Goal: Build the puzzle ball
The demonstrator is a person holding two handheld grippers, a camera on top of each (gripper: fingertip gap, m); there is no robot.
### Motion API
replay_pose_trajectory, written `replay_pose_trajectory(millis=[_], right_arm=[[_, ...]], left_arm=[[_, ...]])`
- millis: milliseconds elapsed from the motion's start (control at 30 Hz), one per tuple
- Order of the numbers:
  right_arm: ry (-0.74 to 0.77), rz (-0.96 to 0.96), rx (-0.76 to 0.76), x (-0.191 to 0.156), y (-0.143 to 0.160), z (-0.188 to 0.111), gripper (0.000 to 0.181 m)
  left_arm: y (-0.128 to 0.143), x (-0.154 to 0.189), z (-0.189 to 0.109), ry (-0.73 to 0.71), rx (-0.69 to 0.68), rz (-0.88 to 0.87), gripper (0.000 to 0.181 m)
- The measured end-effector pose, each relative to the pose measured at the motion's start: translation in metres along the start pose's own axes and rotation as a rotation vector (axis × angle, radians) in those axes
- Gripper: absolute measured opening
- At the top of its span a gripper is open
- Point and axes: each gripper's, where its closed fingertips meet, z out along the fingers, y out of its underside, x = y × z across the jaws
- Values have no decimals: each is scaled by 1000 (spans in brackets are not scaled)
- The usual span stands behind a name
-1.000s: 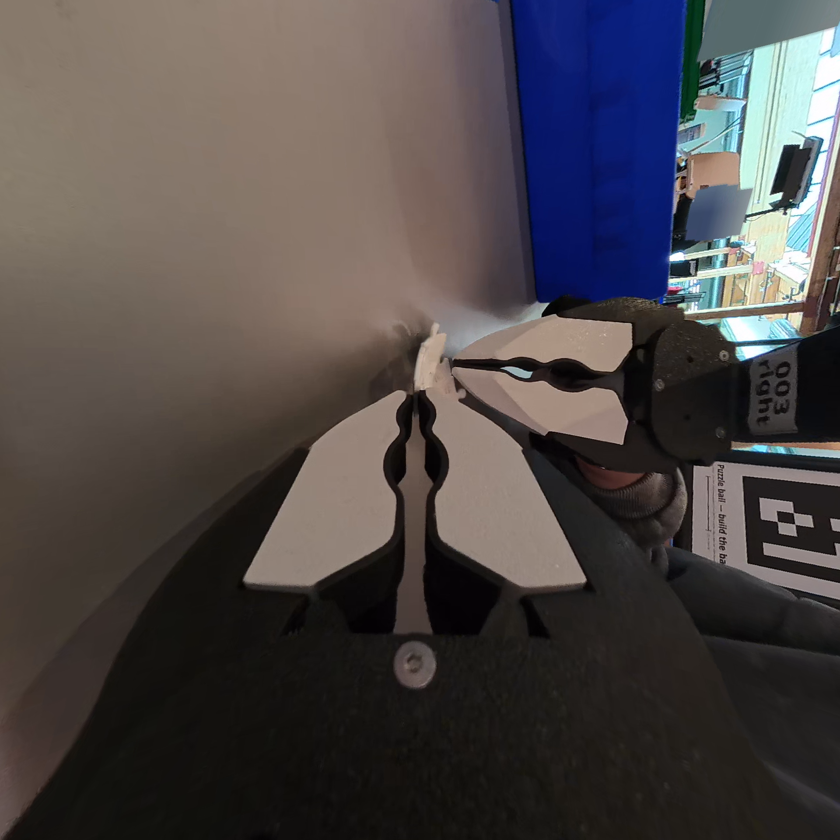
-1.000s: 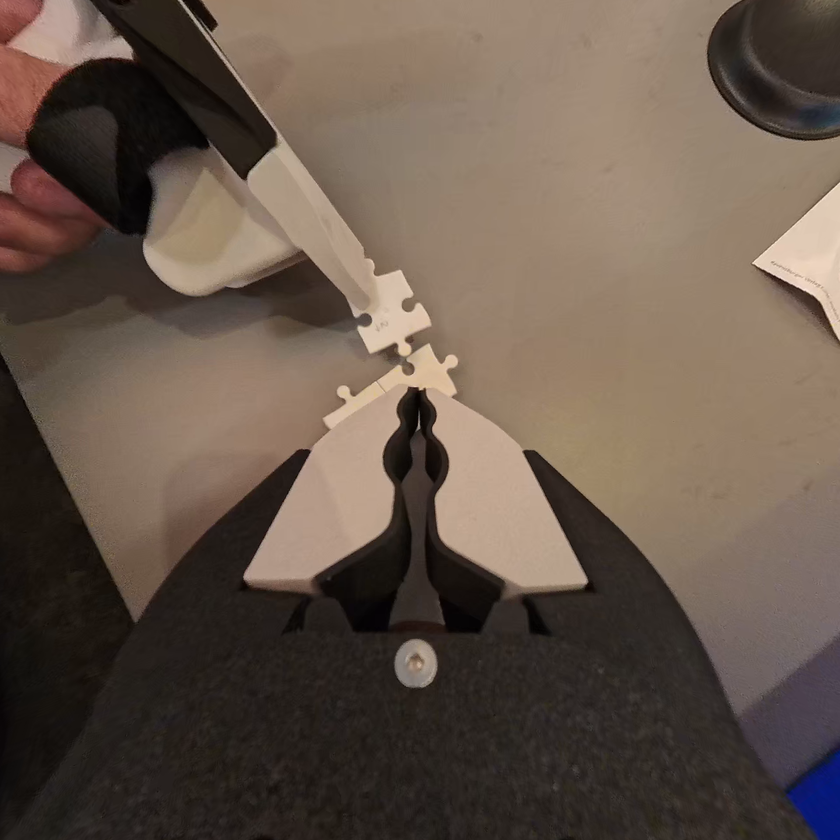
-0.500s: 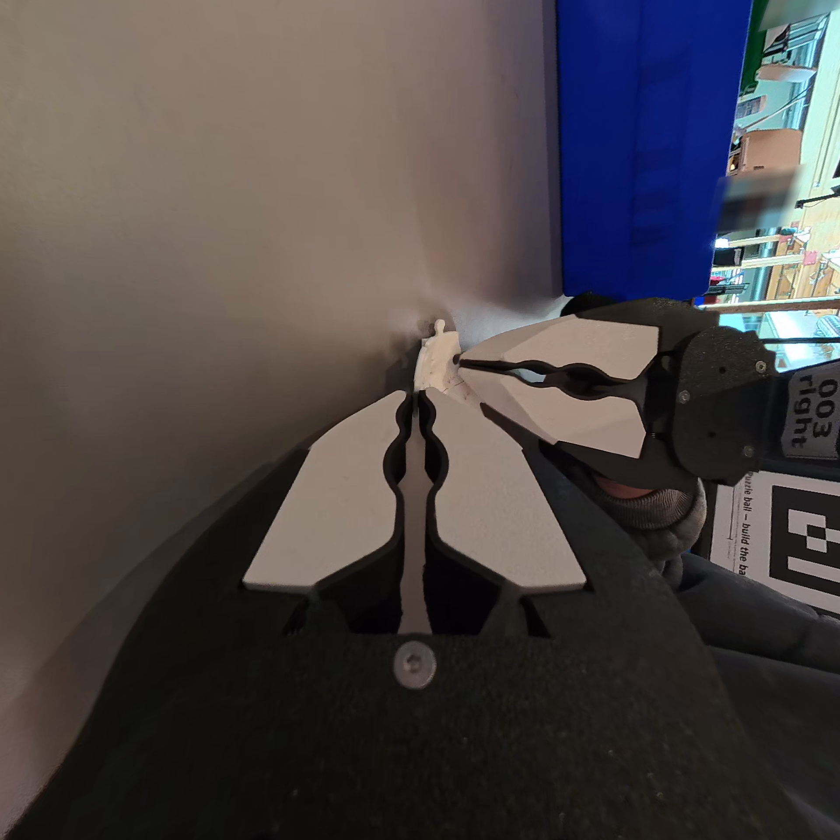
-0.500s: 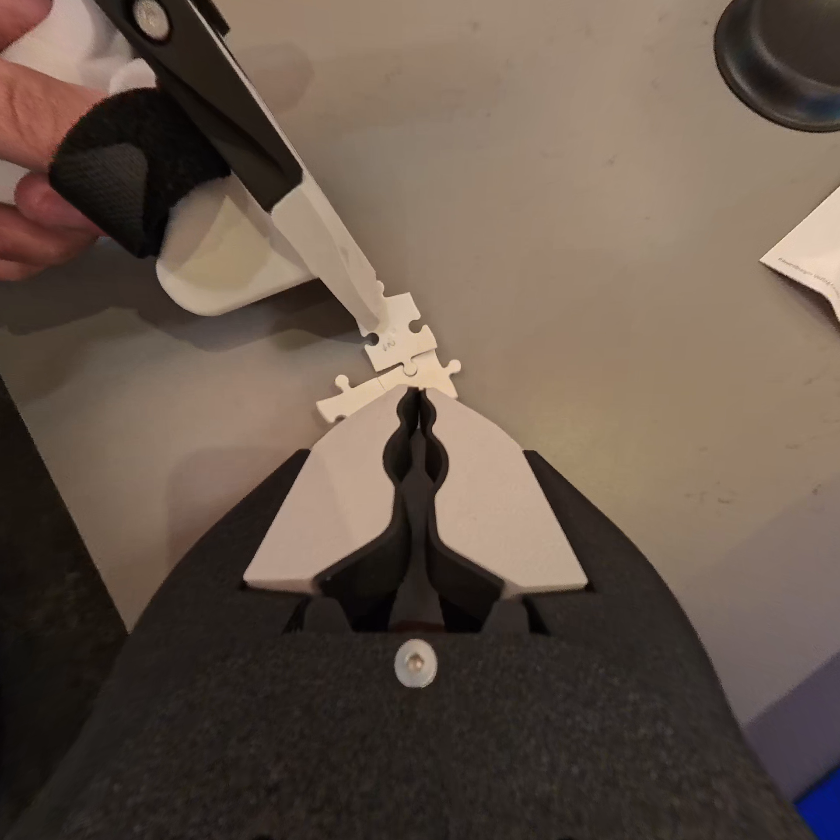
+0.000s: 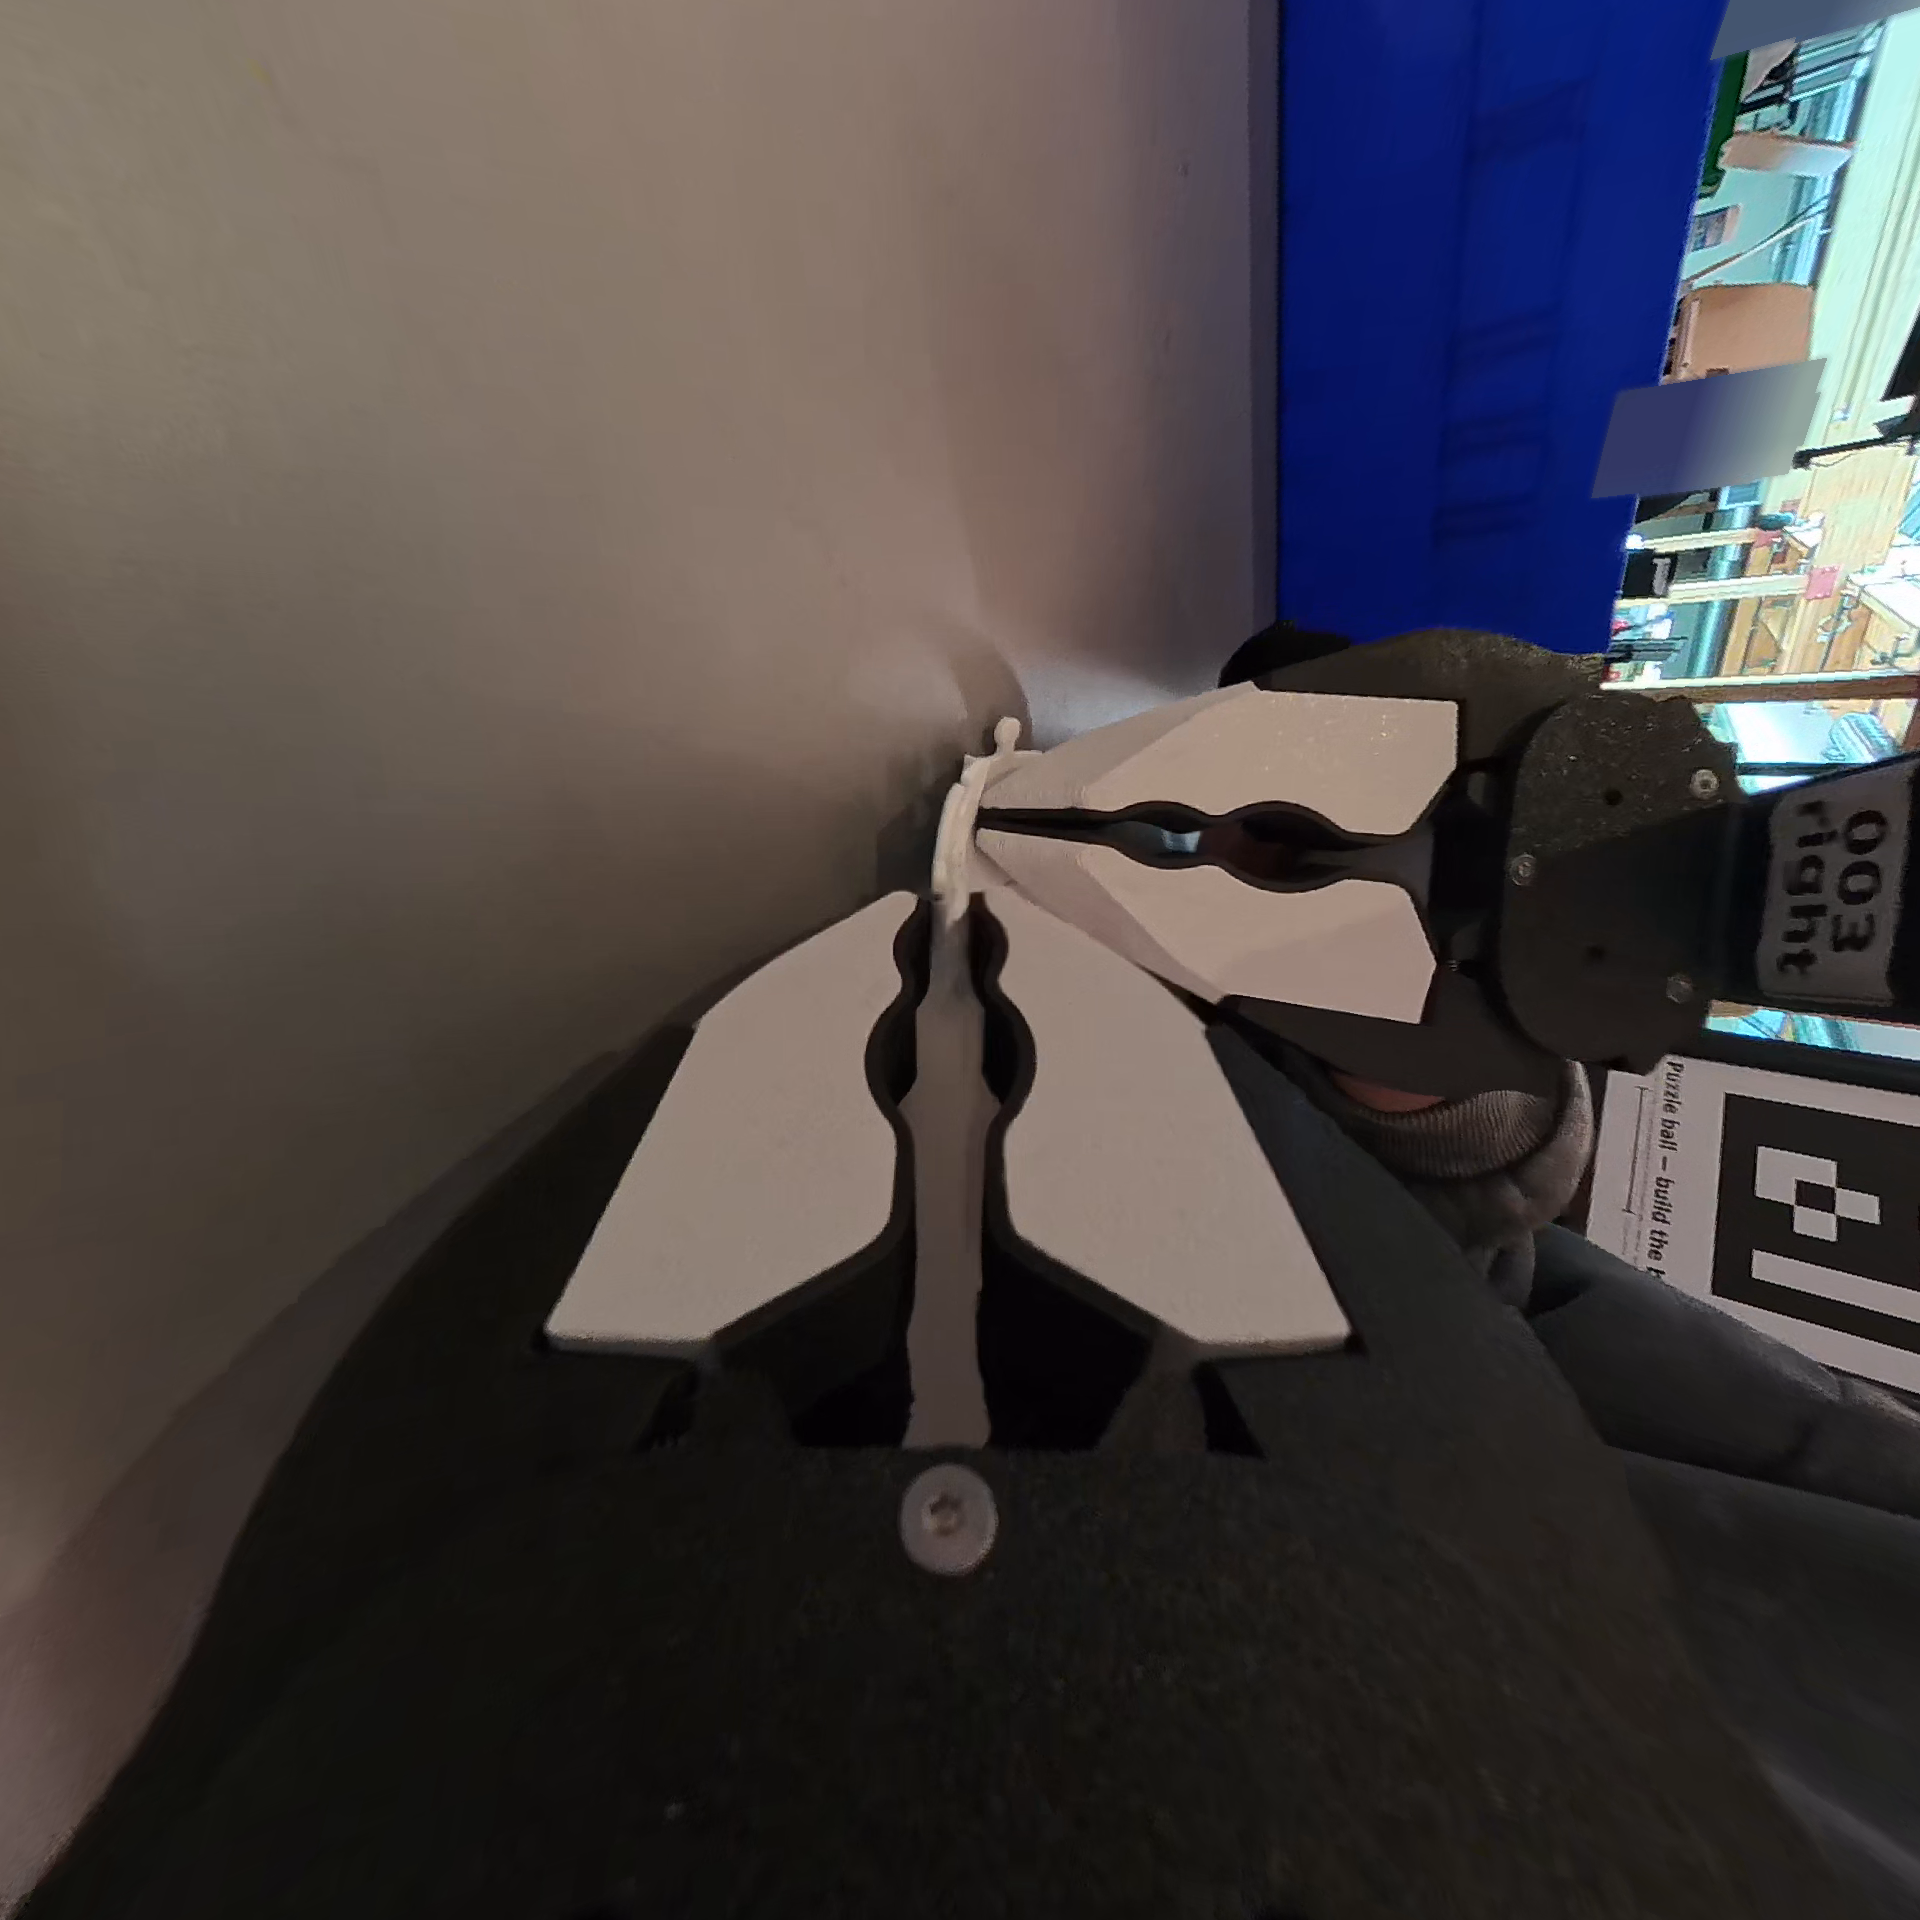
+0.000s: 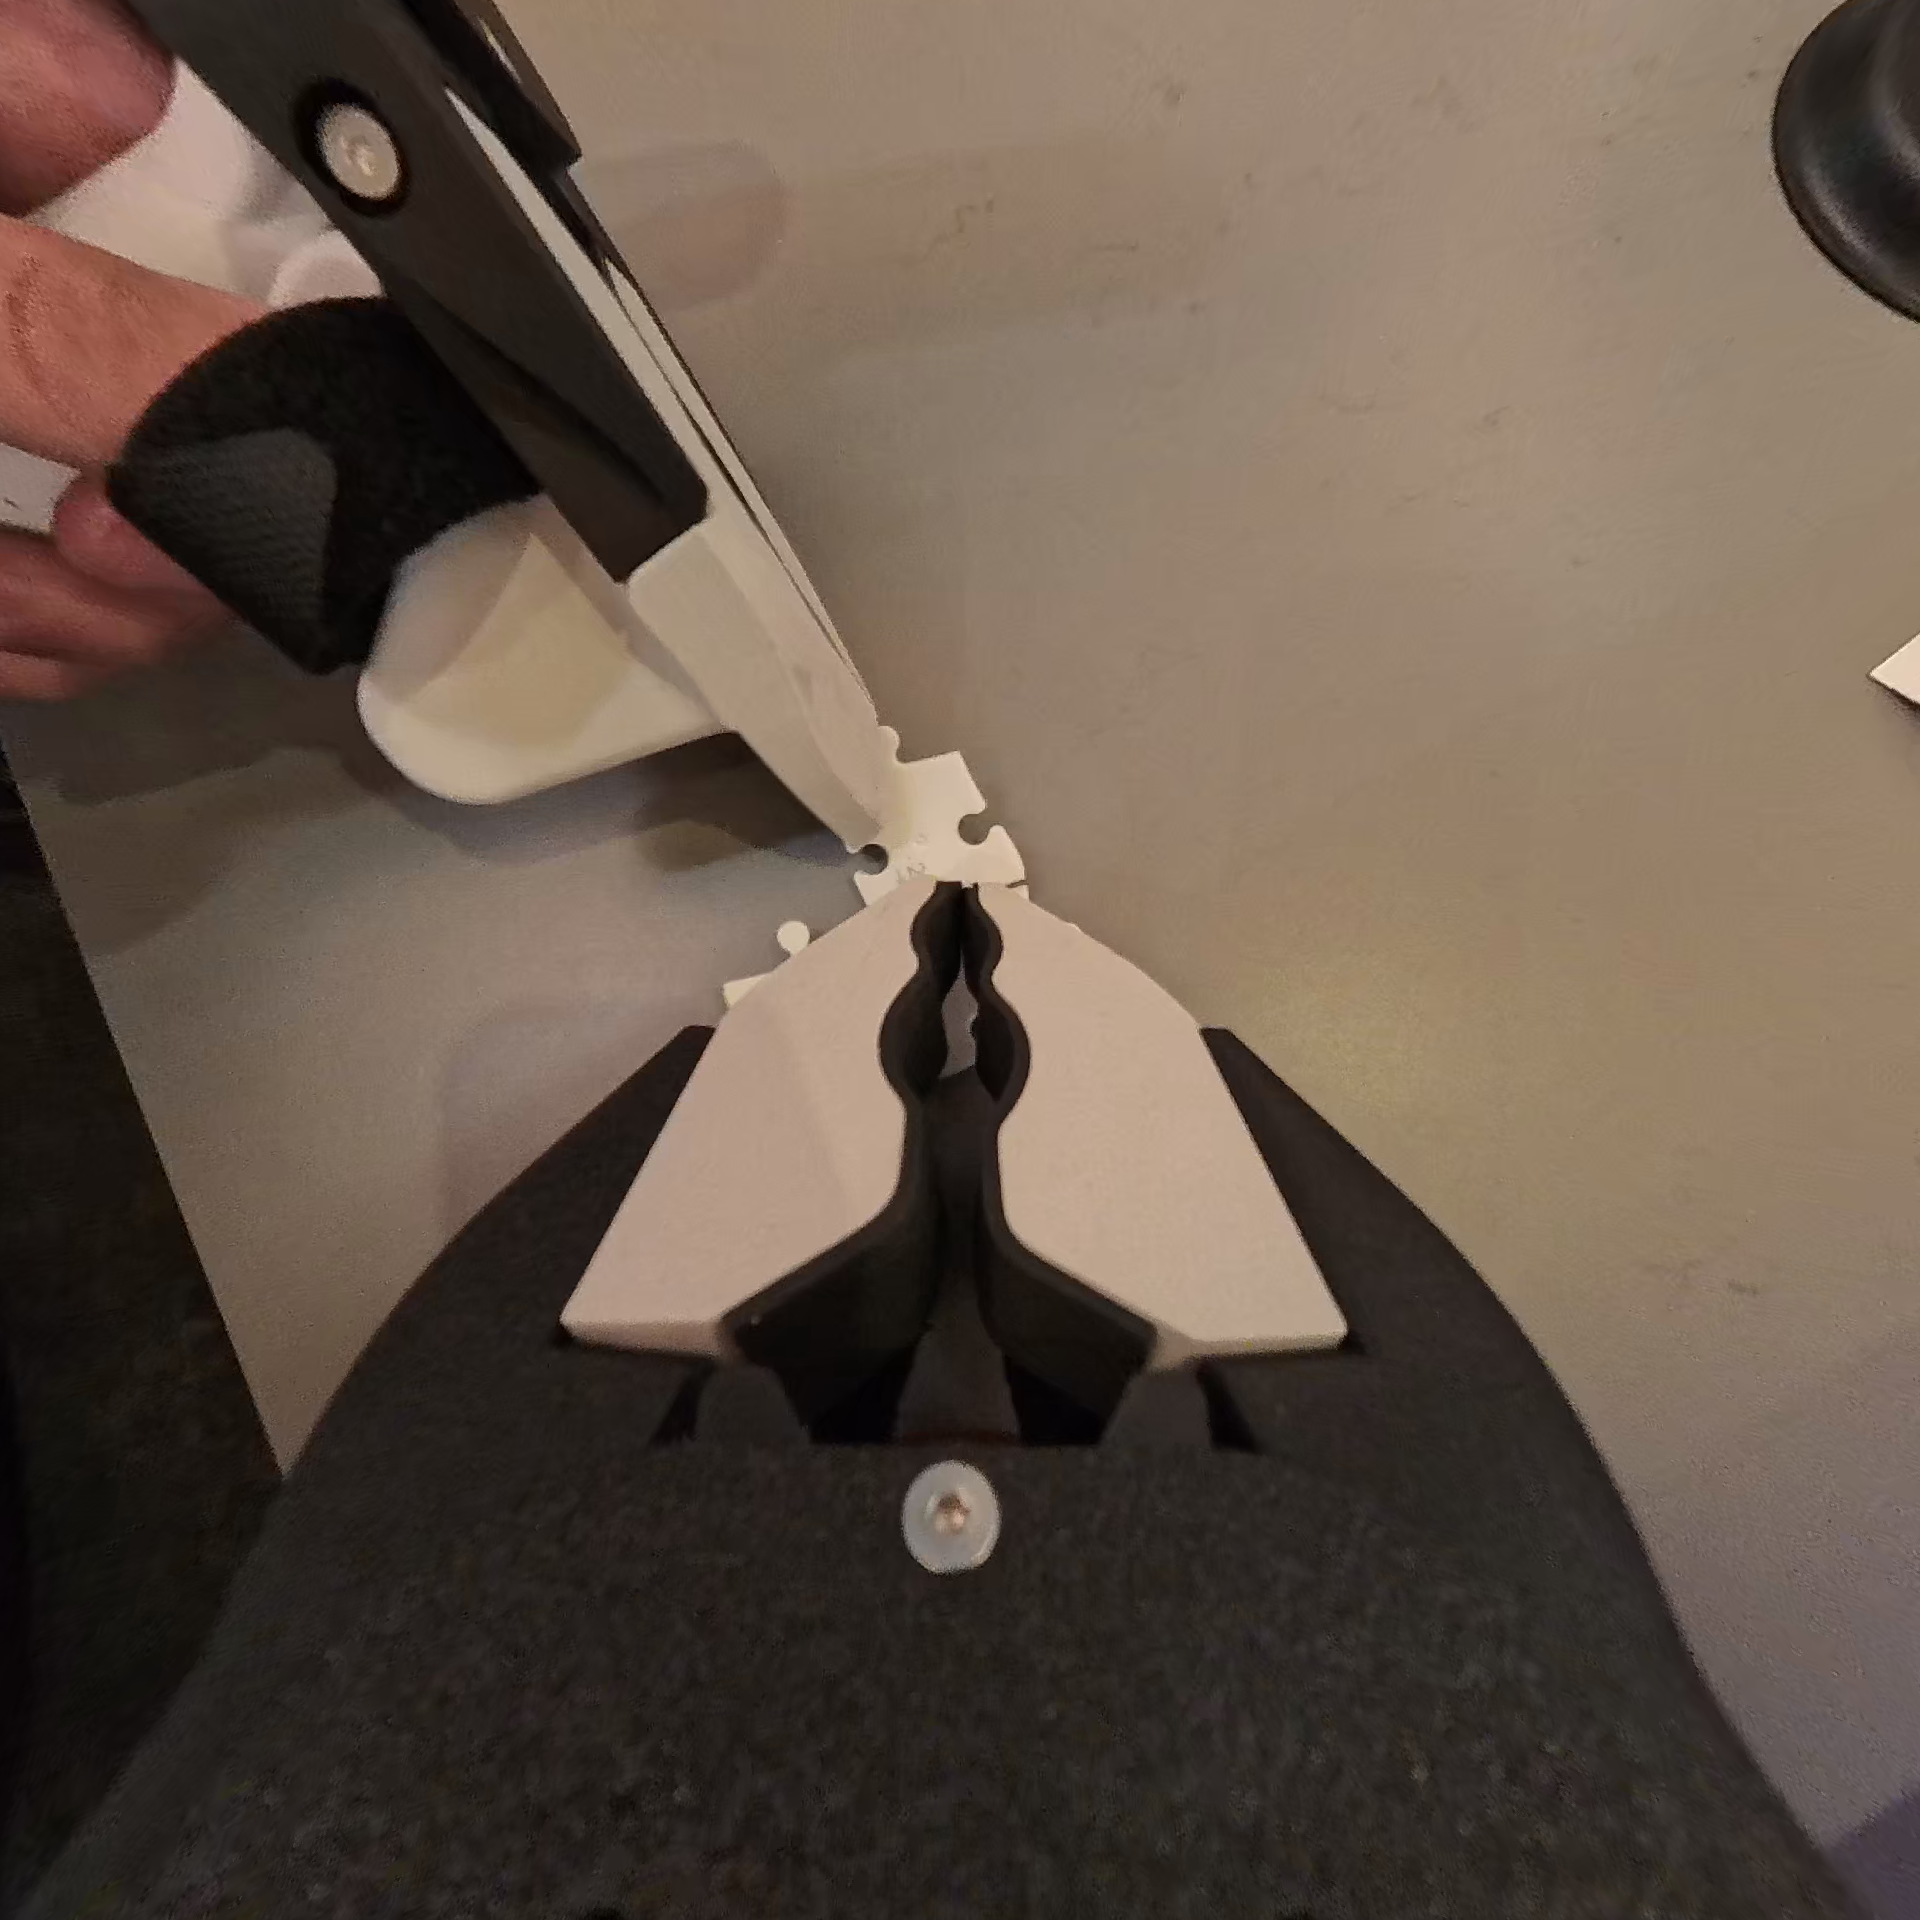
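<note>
Left gripper [image 6: 868, 831] enters from upper left of frame, jaws closed, tip meeting right gripper [image 6: 961, 904] tip at centre, also closed. Bare hand [image 6: 73, 436] at left edge.

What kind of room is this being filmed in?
Probably a workshop or lab. The work happens at a plain grey table, a blue panel stands behind it, and beyond that are wooden benches and shelving. A printed marker sheet suggests a recording setup.

Two close tool-mounted views (crossing sideways), sharing joined puzzle pieces [image 6: 940, 831]
</note>
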Motion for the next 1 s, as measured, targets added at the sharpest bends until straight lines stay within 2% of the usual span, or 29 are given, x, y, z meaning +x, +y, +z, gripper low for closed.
replay_pose_trajectory(millis=[67, 233, 367, 433, 767, 1000], right_arm=[[3, 12, -6, 1, -1, 1, 1], [-41, 52, 4, 2, -1, 0, 1], [-52, 87, 91, 7, -14, -17, 0], [-27, 80, 79, 13, -14, -20, 0], [-10, 13, -25, 7, -3, 3, 1], [-11, -2, -1, 8, -3, 3, 1]], left_arm=[[0, 4, -2, 24, 1, -6, 16], [1, 2, -7, 38, 9, -6, 11], [2, 1, -7, 32, 7, 2, 10], [2, 0, -7, 35, 9, 0, 10], [3, 2, -9, 44, 10, 3, 10], [3, 9, -15, 66, 21, 26, 11]])
